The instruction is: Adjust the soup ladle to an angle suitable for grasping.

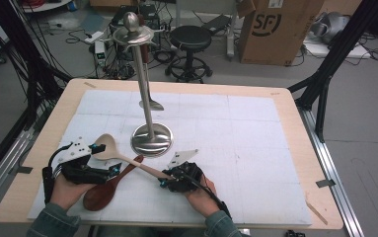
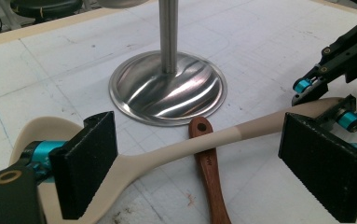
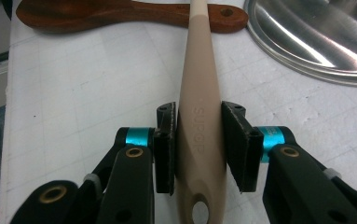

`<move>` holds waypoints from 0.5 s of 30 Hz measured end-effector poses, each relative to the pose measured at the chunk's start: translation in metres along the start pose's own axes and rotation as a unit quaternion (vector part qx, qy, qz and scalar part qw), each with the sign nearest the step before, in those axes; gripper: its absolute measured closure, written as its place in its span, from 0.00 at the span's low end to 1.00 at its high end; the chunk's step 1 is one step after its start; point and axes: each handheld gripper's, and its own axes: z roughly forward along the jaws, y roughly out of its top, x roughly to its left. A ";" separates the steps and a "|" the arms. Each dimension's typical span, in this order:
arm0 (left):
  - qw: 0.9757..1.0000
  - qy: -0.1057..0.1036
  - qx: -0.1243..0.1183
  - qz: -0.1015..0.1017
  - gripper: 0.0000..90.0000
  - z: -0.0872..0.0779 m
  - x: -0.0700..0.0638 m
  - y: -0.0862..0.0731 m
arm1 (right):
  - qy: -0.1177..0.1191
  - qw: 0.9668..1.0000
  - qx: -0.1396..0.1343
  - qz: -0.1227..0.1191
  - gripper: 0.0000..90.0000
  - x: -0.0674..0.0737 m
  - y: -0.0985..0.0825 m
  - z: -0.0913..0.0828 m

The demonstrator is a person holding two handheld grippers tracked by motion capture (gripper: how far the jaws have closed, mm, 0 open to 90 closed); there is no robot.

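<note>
Closest to me, my right gripper (image 3: 198,149) pinches the handle end of the pale spoon (image 3: 199,93), both pads flat against its sides just above the hanging hole; whether the squeeze is firm or only light I cannot tell. From there the spoon's long axis runs away from my right fingers, up and to the left across the white mat (image 1: 255,163), toward my left gripper (image 1: 102,158). In the left gripper view its bowl end sits beside my left pad (image 2: 90,163), while the other pad stands well off to the side, so those jaws are spread wide and grip nothing.

Under the pale handle, crossing it, lies the dark wooden spoon (image 1: 108,185) flat on the mat, its holed tip pointing at the stand.

Farther on stands the steel utensil stand (image 1: 149,79), its round base (image 2: 167,91) just beyond both spoons, its hooks high at the top of the post.

I judge the next move hinges on that hole: it is at my right hand's end, so the right hand is the one placed to lift the spoon toward a hook.
</note>
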 end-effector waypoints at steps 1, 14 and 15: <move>1.000 0.000 0.000 -0.001 0.14 0.000 0.000 0.000 | 0.000 1.000 -0.001 0.001 0.74 0.000 0.000 -0.001; 1.000 -0.005 0.002 0.002 0.14 0.001 -0.001 0.000 | 0.007 1.000 -0.028 0.003 0.74 0.001 0.009 -0.014; 1.000 -0.005 0.002 0.002 0.14 0.001 -0.001 0.000 | 0.008 1.000 -0.030 0.002 0.74 0.001 0.009 -0.015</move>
